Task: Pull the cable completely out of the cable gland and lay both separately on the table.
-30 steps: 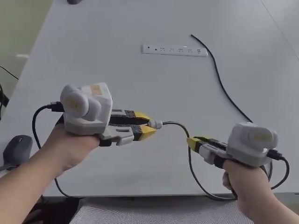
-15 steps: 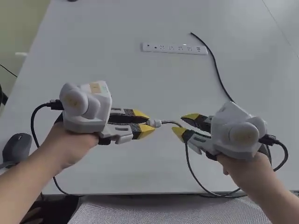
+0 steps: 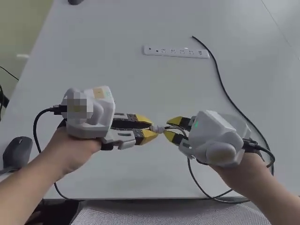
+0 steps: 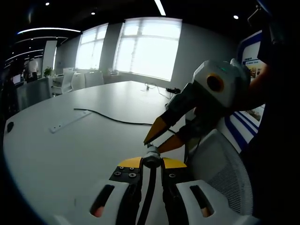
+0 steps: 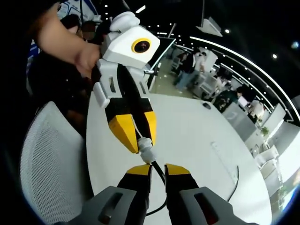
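**Grey-white gland (image 3: 157, 127) on a black cable (image 3: 189, 164): not yet separated**

The gland is held in the air above the counter (image 3: 108, 75), near its front edge, clamped at the tips of the left tongs (image 3: 151, 130). In the left gripper view the cable runs back between those jaws. In the right gripper view it leaves the gland's other end, so it passes right through the fitting. The right tongs (image 3: 167, 129) face the left pair, just beside the gland. Their 2 jaws stand apart with the cable between them, not pinched as far as can be judged. From there the cable loops down and over the counter's front edge.

Judged progress: early. The gland is secured, but the cable has yet to be gripped and drawn out. Neither of the 2 parts lies on the counter.

The gland looks small, rounded and hard; the cable looks thin and limp.
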Tool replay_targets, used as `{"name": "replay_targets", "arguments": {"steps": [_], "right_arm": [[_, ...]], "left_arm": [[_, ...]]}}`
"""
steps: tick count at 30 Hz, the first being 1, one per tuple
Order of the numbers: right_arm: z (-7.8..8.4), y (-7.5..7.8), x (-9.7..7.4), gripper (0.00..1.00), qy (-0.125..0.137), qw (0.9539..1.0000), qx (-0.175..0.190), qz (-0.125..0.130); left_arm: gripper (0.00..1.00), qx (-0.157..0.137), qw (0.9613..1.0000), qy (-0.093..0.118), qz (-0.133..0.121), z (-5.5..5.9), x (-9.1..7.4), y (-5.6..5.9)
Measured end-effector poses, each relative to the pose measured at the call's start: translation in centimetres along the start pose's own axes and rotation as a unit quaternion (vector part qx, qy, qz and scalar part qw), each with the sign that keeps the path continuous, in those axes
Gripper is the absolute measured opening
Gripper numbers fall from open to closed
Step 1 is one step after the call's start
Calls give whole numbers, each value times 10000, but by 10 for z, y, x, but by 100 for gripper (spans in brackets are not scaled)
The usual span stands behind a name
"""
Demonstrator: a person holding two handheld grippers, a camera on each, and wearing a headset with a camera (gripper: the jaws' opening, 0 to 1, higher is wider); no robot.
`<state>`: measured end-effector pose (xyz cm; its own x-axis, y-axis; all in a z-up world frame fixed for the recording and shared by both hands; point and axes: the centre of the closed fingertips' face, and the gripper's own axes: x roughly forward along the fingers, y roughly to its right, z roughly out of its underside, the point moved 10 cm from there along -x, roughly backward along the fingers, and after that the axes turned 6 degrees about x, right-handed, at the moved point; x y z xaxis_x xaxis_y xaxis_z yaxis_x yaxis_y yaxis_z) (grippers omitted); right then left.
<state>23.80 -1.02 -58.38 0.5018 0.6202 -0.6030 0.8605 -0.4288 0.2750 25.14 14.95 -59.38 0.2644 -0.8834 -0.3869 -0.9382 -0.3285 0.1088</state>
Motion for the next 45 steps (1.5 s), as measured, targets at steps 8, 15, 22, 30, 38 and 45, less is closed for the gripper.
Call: {"name": "replay_targets", "arguments": {"steps": [8, 15, 22, 30, 38, 45], "right_arm": [[2, -1, 1, 3, -16, 9999, -102, 0], [6, 0, 0, 1, -21, 9999, 78, 77], [13, 2, 1, 1, -93, 9995, 279, 148], [25, 8, -1, 1, -86, 9968, 757, 242], [36, 14, -2, 2, -12, 9900, 1368, 344], [47, 22, -6, 2, -15, 9839, 1724, 478]], "left_arm": [[15, 20, 10000, 0, 17, 0, 1, -2], [15, 27, 10000, 55, 54, -2, 3, -2], [15, 16, 10000, 64, 60, -2, 4, 0], [15, -3, 9999, 86, 56, 0, 2, 0], [15, -3, 9999, 130, 21, -2, 1, -1], [15, -21, 9998, 193, -9, -4, -1, 1]]}}
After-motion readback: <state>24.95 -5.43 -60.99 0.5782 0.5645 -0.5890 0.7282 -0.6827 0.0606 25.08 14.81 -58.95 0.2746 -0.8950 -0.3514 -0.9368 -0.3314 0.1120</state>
